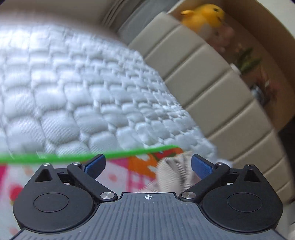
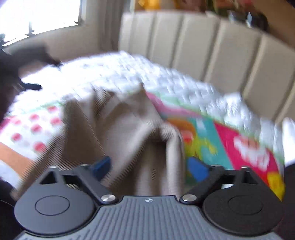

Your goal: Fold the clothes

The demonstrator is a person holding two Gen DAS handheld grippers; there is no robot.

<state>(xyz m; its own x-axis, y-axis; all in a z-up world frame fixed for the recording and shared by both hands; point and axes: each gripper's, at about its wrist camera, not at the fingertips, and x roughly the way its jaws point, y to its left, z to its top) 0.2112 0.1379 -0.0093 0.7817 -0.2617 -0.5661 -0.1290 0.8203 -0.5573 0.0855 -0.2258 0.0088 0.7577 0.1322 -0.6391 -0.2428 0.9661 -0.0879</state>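
the white quilted mattress cover (image 1: 73, 88) filled most of the left wrist view, backed by a beige padded panelled headboard (image 2: 202, 51), and on the bed lay a bright cartoon-printed play mat with a green edge (image 2: 239, 140); on that mat sat the task's thing, a beige finely striped garment (image 2: 129, 129), rumpled and bunched with raised folds rather than laid flat or squared. both views were smeared with motion blur, so the step in hand read as handling the loose cloth, either gathering it to spread out or shifting it partway through a fold; the pictures did not settle which. whichever it was, the next move seemed to call for finding a clean edge or corner of the cloth, since the bunching hid its outline. the right gripper (image 2: 150, 169) pointed down over the heap, its blue-padded jaws spread wide with cloth lying between them but not pinched. the left gripper (image 1: 148, 166) was held low and level near the mat's green edge, its jaws likewise spread apart, a bunched end of the garment just ahead of its right finger and nothing clamped. a yellow plush toy (image 1: 204, 16) sat on the ledge behind the headboard
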